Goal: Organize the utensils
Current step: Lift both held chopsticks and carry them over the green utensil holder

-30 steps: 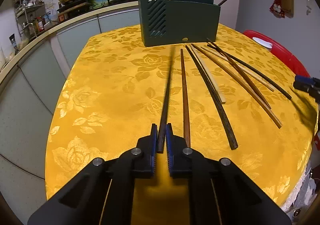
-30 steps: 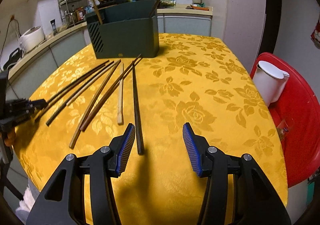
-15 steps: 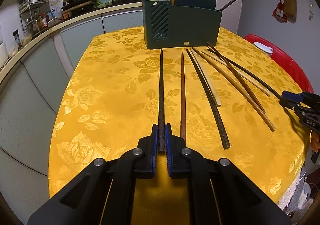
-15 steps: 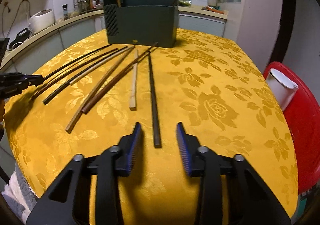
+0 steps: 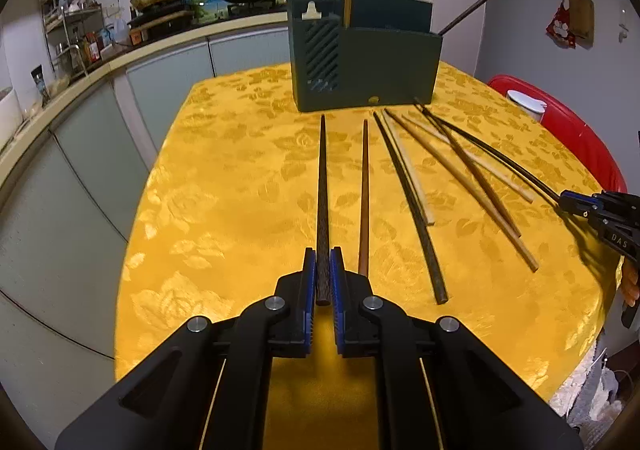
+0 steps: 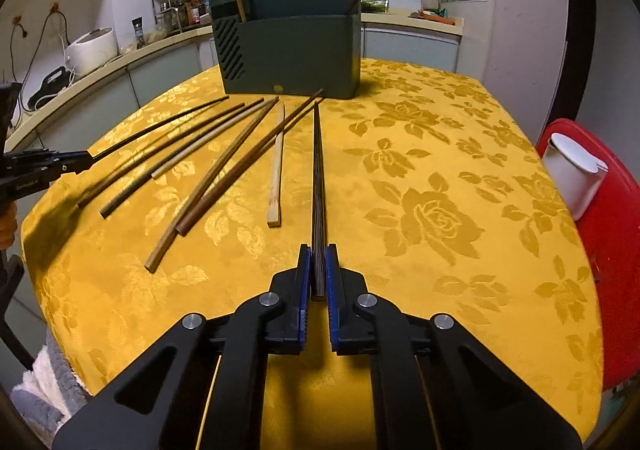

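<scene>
The right gripper (image 6: 317, 274) has just closed on a dark chopstick (image 6: 318, 186); the left gripper (image 5: 323, 278) clamps another chopstick (image 5: 322, 194). Both point at twelve o'clock toward the green holder (image 6: 288, 50) on the bench (image 6: 440, 210), ready for lifting.

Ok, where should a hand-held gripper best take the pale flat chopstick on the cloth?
Grip the pale chopstick by its squared near end, approaching lengthwise from the camera side: that end lies clear, while farther up the brown chopstick meets it.
</scene>
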